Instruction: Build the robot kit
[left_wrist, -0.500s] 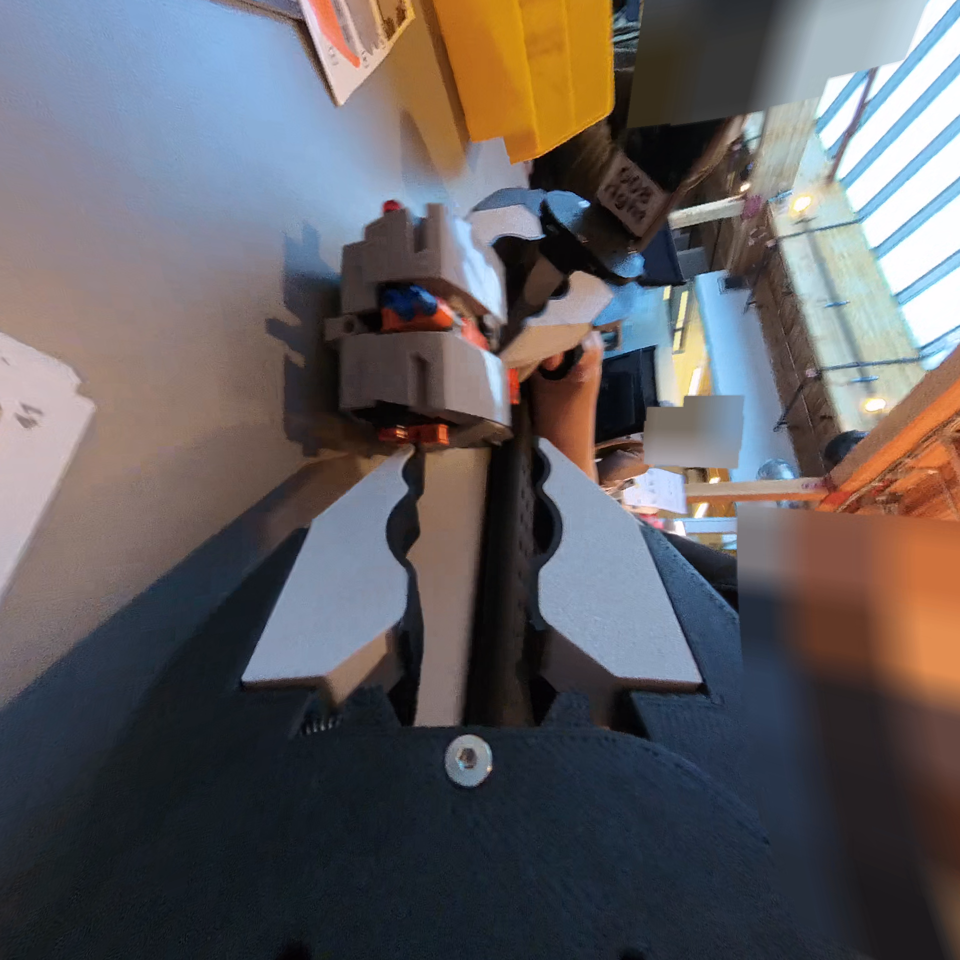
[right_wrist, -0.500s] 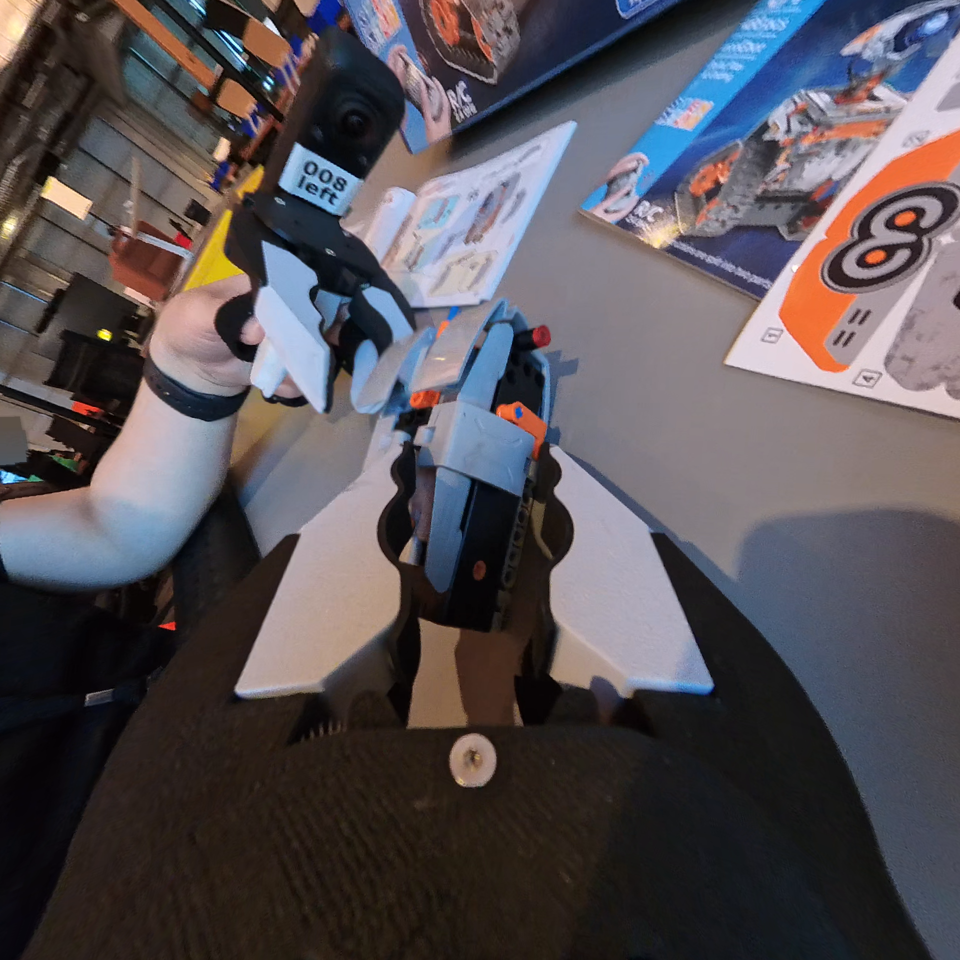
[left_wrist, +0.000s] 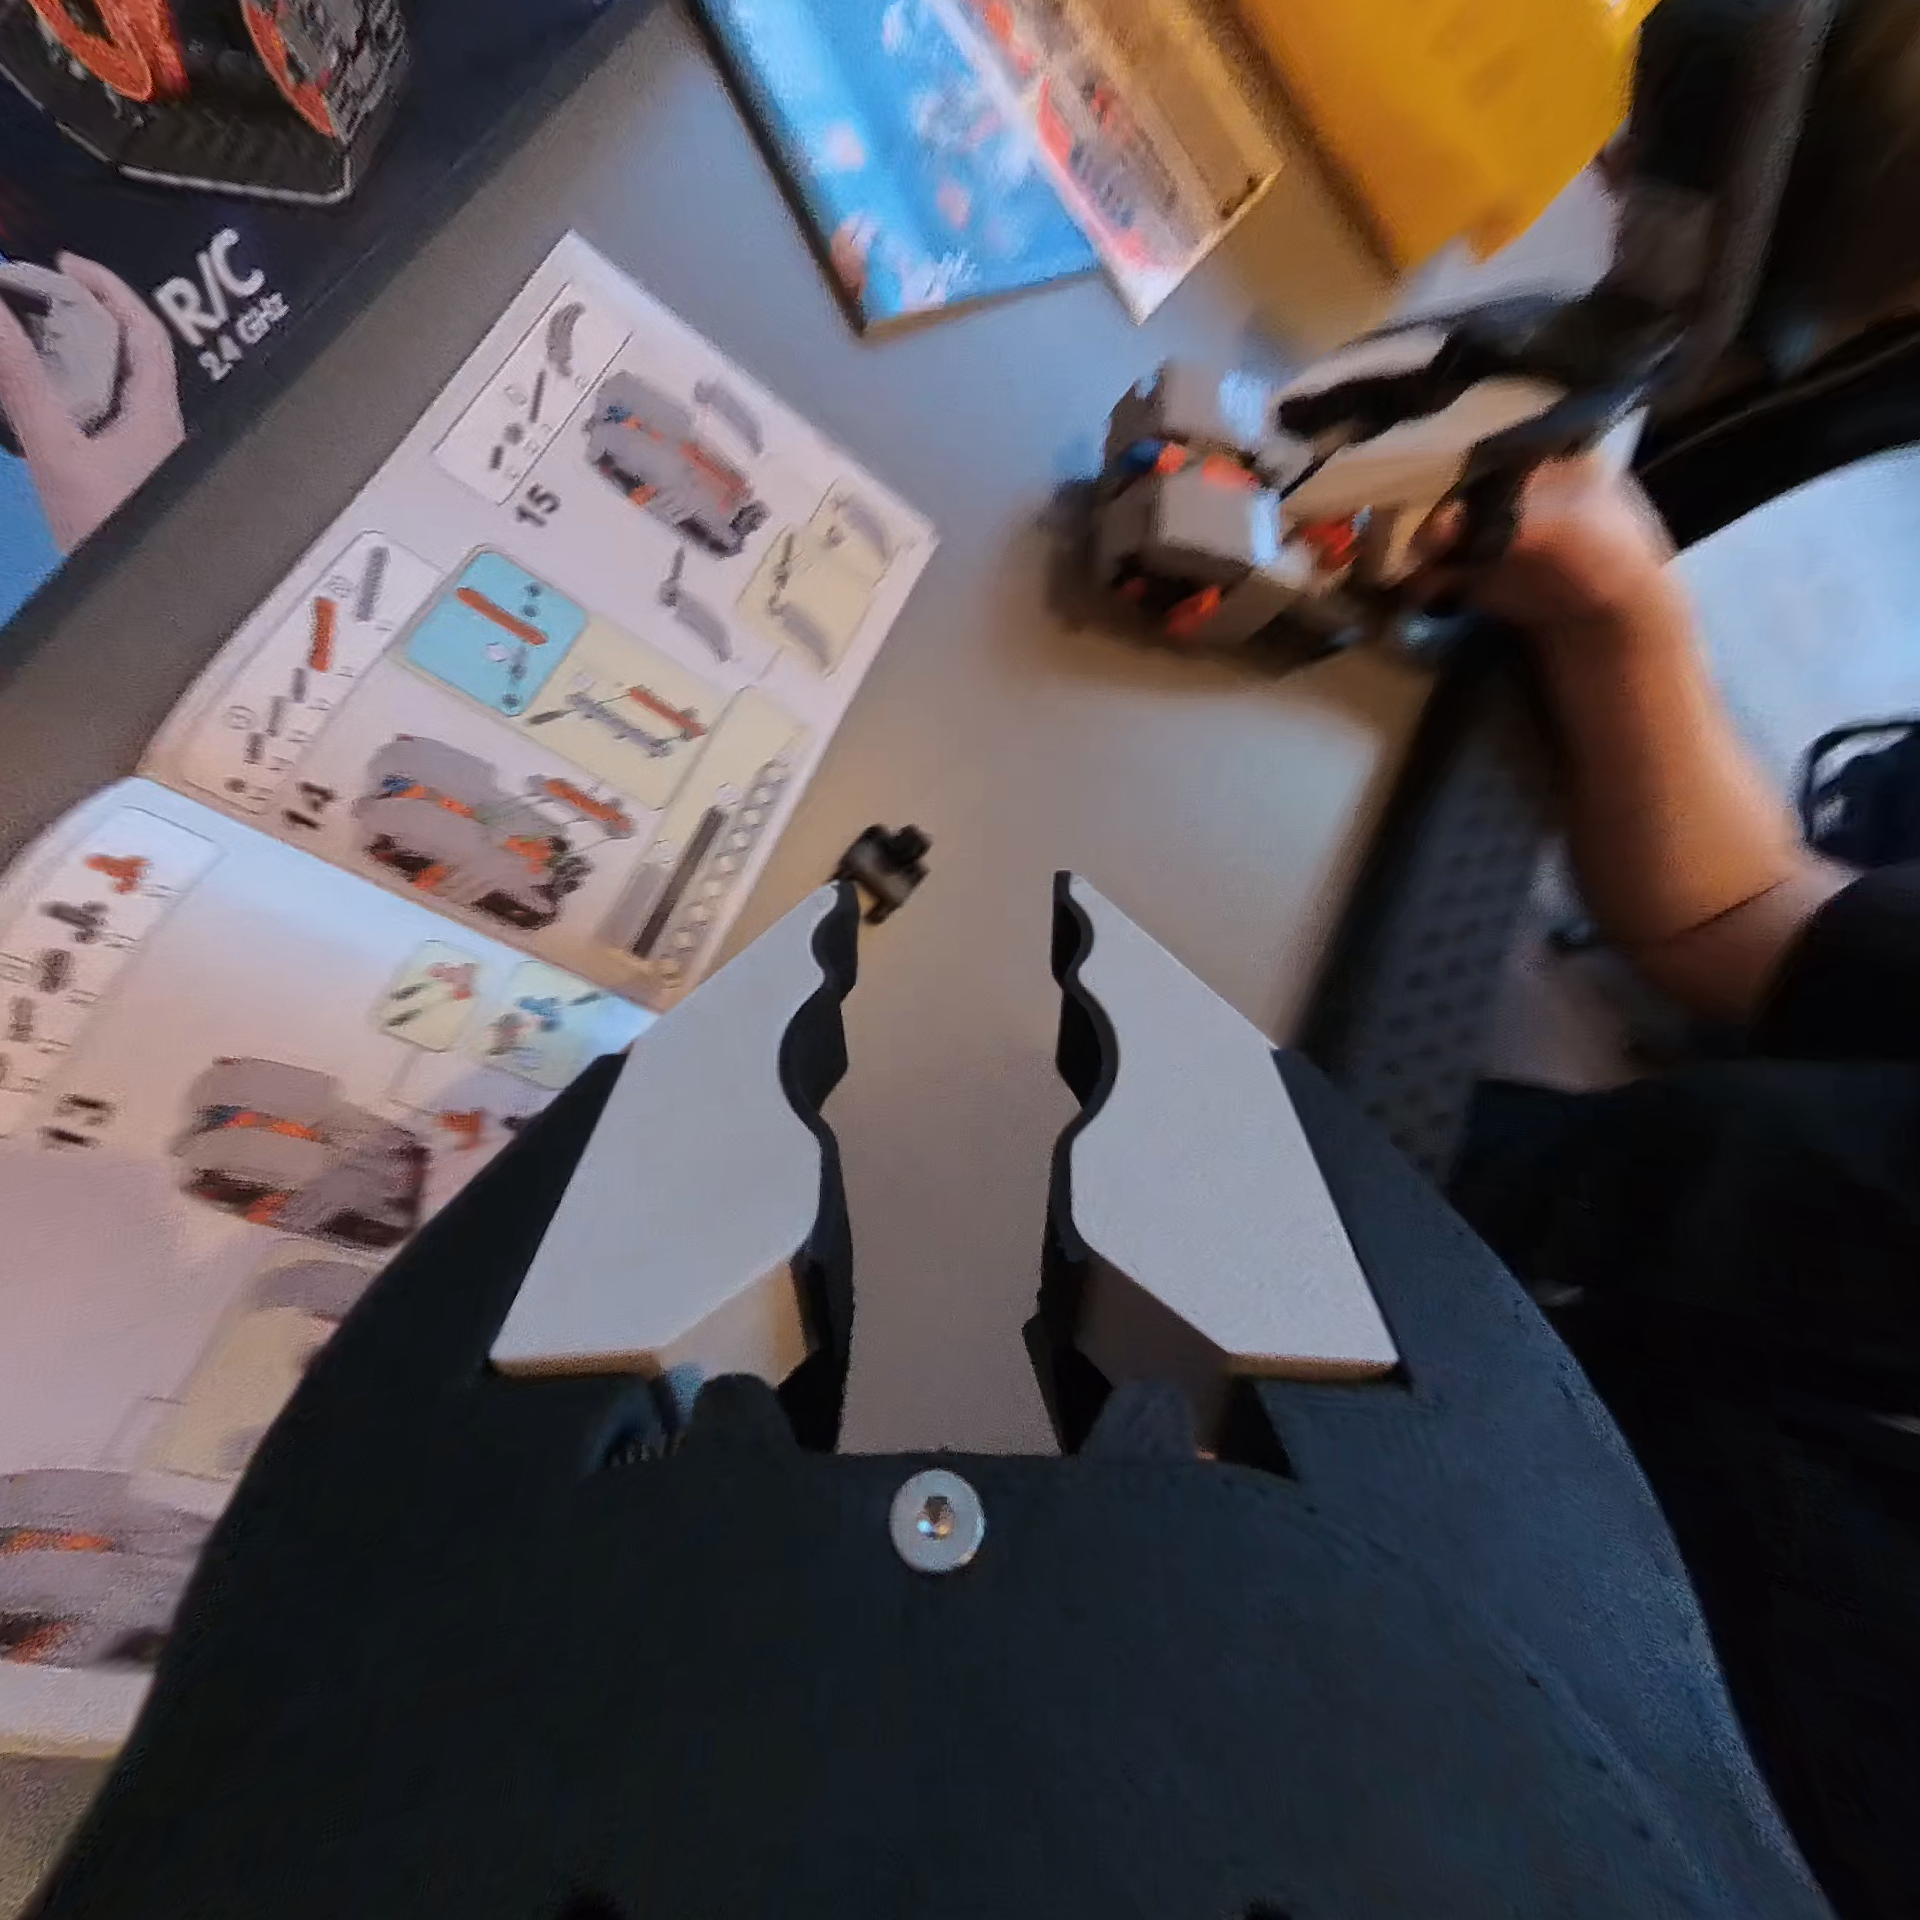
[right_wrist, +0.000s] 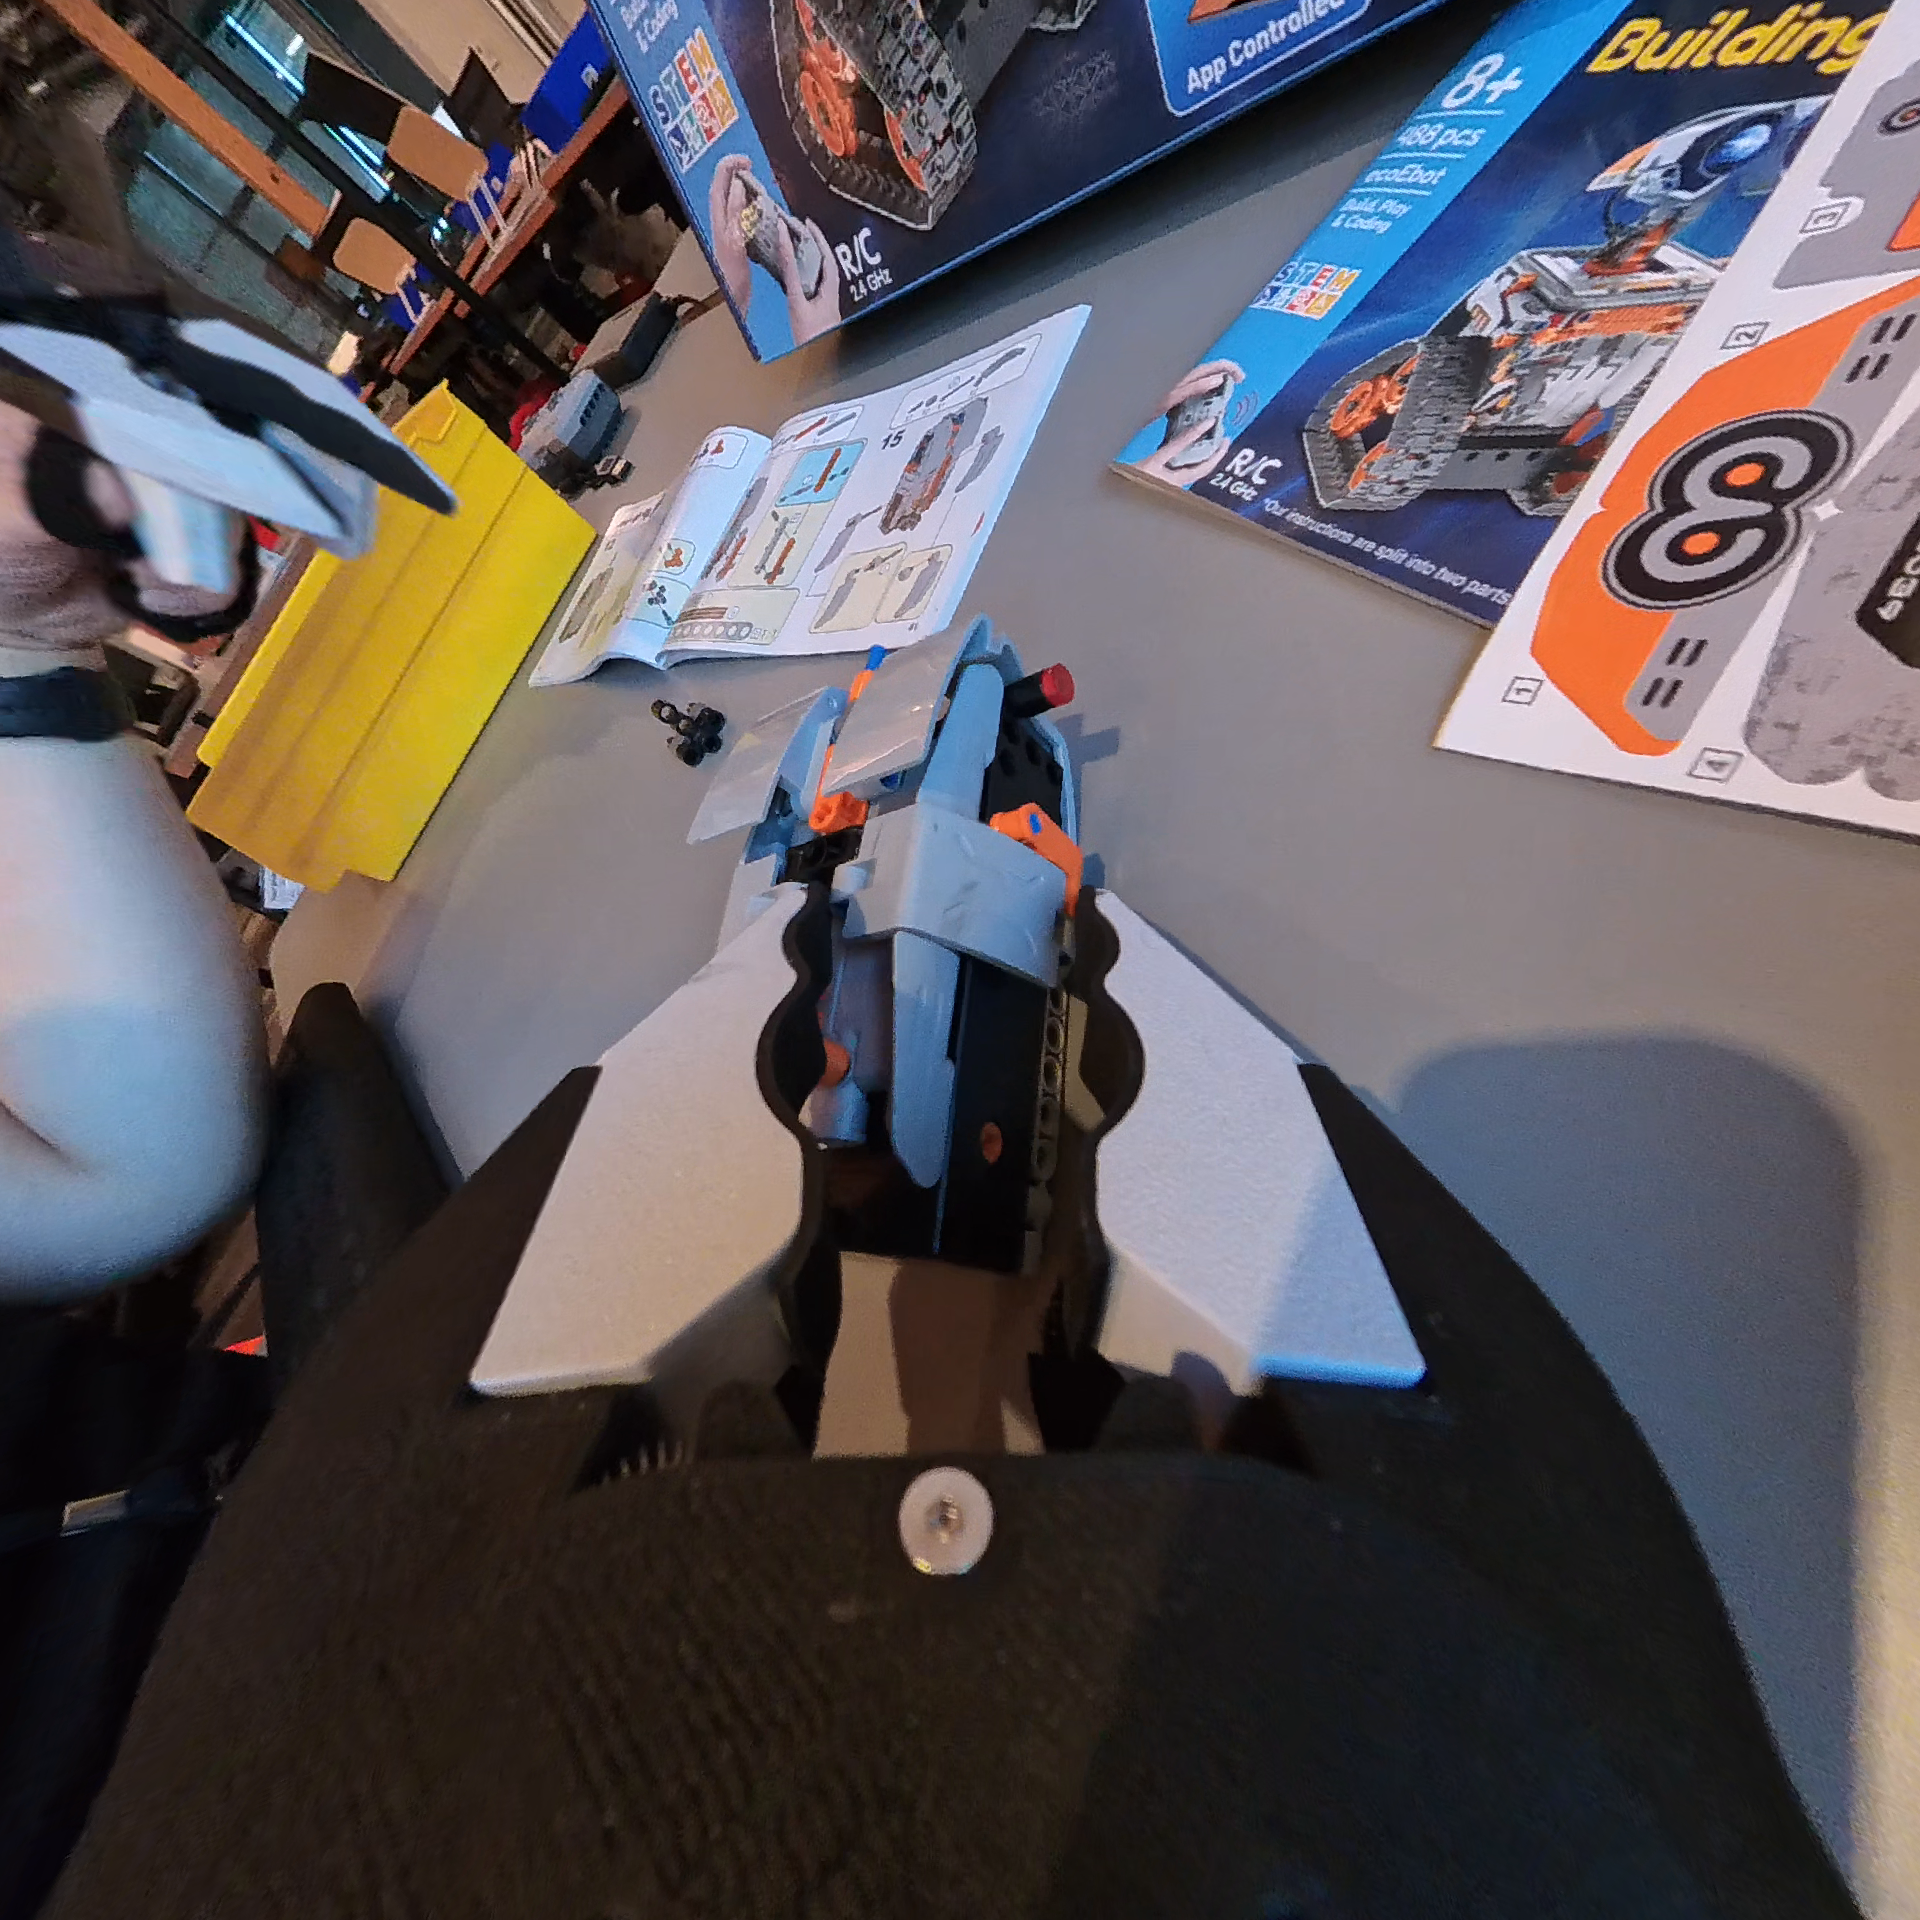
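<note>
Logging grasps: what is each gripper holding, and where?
Right gripper clamps the grey-and-black brick model across its near end. Left gripper is open, holding nothing.

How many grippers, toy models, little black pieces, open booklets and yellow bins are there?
Grippers: 2 (left gripper, right gripper)
Brick model: 1
Small black piece: 1
Open booklet: 1
Yellow bin: 1
Total: 6

On the counter (right_wrist: 1351, 831): model (right_wrist: 935, 914) in front, between right gripper (right_wrist: 940, 914) fingers; small connector piece (right_wrist: 688, 730) just left of it; open booklet (right_wrist: 831, 509) behind; bin (right_wrist: 395, 665) far left; boxes (right_wrist: 1455, 364) behind, right.
</note>
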